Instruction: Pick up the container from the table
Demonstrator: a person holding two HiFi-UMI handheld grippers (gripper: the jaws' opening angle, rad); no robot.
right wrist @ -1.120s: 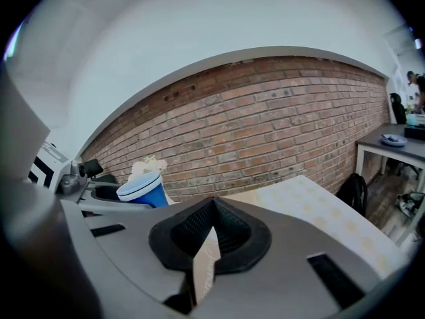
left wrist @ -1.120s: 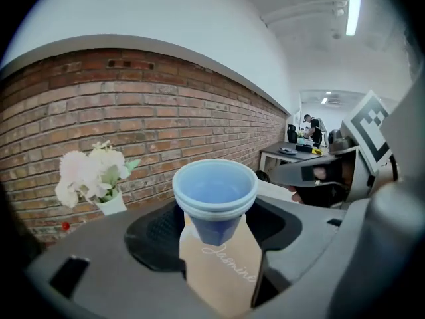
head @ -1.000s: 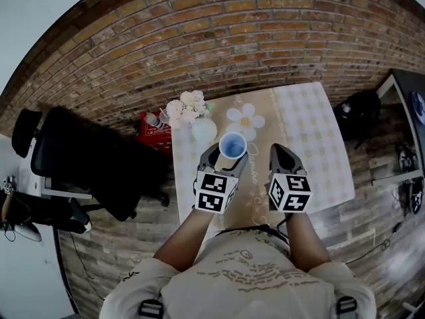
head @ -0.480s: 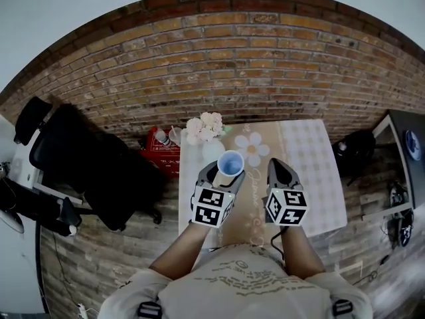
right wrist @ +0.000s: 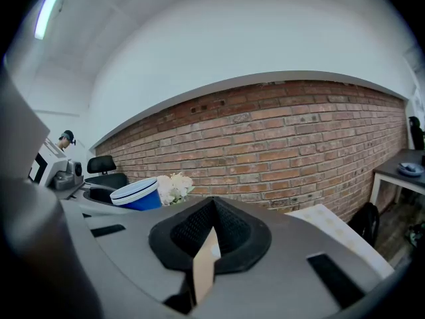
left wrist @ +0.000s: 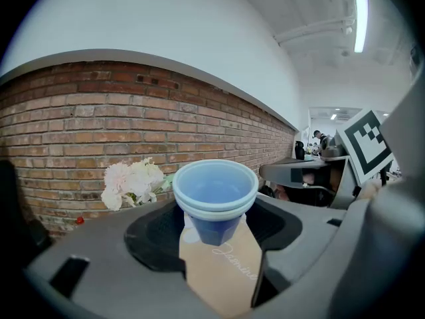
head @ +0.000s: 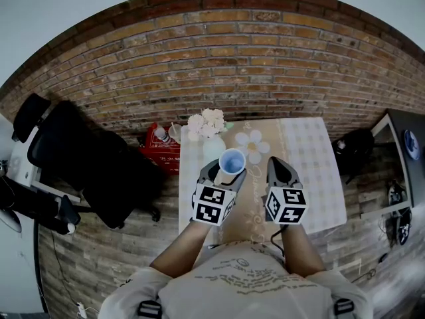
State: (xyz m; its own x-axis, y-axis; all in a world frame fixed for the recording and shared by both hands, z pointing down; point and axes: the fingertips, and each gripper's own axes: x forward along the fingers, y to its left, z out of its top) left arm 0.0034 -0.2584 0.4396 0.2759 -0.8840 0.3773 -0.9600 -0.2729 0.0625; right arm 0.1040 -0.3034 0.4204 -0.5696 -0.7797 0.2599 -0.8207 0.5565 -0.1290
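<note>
A blue cup-shaped container (head: 232, 161) with a pale rim is held upright above the table (head: 312, 178), and my left gripper (head: 226, 168) is shut on its lower part. In the left gripper view the container (left wrist: 215, 198) sits between the dark jaws, open mouth up, with the tan tablecloth below. My right gripper (head: 279, 169) hovers over the table to the right of it, jaws shut with nothing held. In the right gripper view the container (right wrist: 136, 194) appears at the left, and the right gripper's (right wrist: 211, 234) jaws meet with only a thin slit.
A white vase with pale flowers (head: 206, 126) stands at the table's far left corner. A red crate (head: 159, 146) and a black office chair (head: 86, 168) are on the floor to the left. A brick wall (head: 219, 65) lies beyond, with a dark desk (head: 406, 145) at the right.
The view has shifted a little since a second ago; both grippers keep about the same pose, with the container still held in the left one above the table.
</note>
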